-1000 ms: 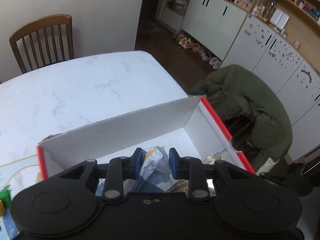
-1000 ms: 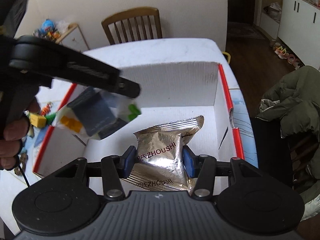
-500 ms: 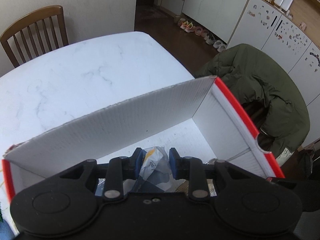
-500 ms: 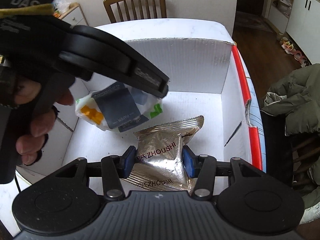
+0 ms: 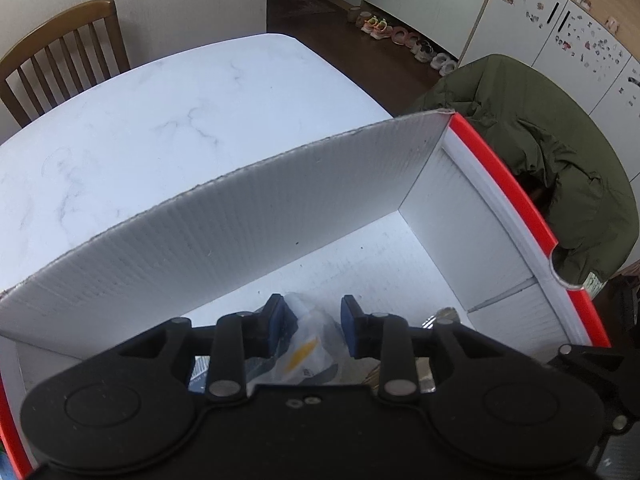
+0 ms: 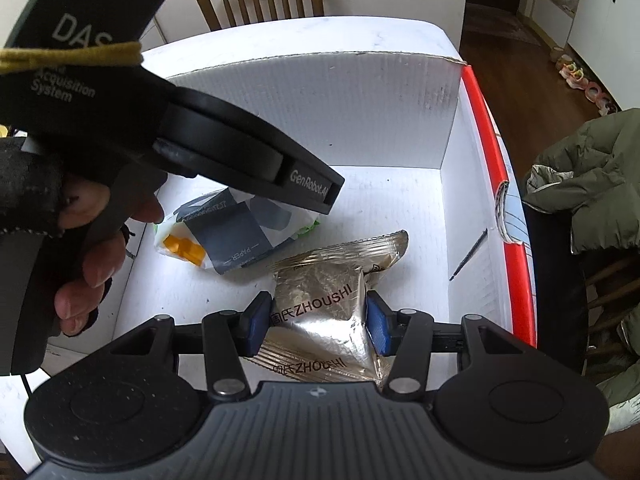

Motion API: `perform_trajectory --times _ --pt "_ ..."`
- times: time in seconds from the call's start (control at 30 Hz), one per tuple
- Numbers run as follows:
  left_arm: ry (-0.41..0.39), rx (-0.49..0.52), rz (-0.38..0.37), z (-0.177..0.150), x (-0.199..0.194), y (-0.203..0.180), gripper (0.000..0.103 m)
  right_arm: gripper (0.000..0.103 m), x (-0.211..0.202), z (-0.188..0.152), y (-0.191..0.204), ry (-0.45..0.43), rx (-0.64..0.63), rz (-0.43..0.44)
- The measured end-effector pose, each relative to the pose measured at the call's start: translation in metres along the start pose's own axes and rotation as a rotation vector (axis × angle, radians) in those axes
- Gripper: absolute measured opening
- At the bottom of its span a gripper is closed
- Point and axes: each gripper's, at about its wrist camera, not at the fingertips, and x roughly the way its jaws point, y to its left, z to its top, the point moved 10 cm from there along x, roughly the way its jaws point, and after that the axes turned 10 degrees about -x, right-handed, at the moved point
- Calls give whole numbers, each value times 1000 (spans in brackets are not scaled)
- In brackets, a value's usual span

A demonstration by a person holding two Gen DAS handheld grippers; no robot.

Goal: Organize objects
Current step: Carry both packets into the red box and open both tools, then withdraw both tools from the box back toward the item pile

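Note:
A white corrugated box [image 5: 280, 216] with red edges [image 6: 340, 112] stands open on the table. My left gripper [image 5: 312, 322] is inside it, shut on a clear plastic packet [image 5: 308, 344] with yellow and grey contents. In the right wrist view that packet [image 6: 216, 240] hangs low at the box floor under the left gripper [image 6: 320, 200], which a hand [image 6: 100, 248] holds. My right gripper [image 6: 320, 324] is shut on a silver ZHOUSHI packet [image 6: 316, 300]. More silver packets [image 6: 360, 248] hang with it over the box's near right part.
The white marble table [image 5: 160, 128] stretches beyond the box, with a wooden chair [image 5: 60, 52] behind it. An olive jacket [image 5: 540, 152] drapes over a chair right of the box. White cupboards [image 5: 540, 32] and shoes line the far floor.
The left gripper has carried the clear packet down into the box, close to its floor. The right gripper has moved closer over the box with the silver packets still held.

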Motion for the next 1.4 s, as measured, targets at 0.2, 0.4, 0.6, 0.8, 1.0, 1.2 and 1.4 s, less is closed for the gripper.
perform_trajectory --times 0.2,0.4,0.6,0.8,1.0,1.2,1.4 --pt "-4 1 6 0 -3 -1 37 52 -6 -3 -5 -19 -19 -27" --pt "-29 -20 -2 2 -16 1 58 60 -18 -2 -4 -50 -26 -18" --pt "-76 -30 -26 3 -41 2 64 62 -41 2 -1 -105 -20 -4" --pt "-123 -50 -56 -2 -74 10 64 63 -65 3 5 -150 -16 8" --pt "-183 -51 -70 -12 -110 21 65 64 -88 6 16 -199 -23 21" --pt "-231 -61 -81 -28 -146 36 68 66 -103 7 31 -229 -28 32" --pt "-266 -80 -80 -48 -175 60 71 66 -115 9 52 -264 -42 42"
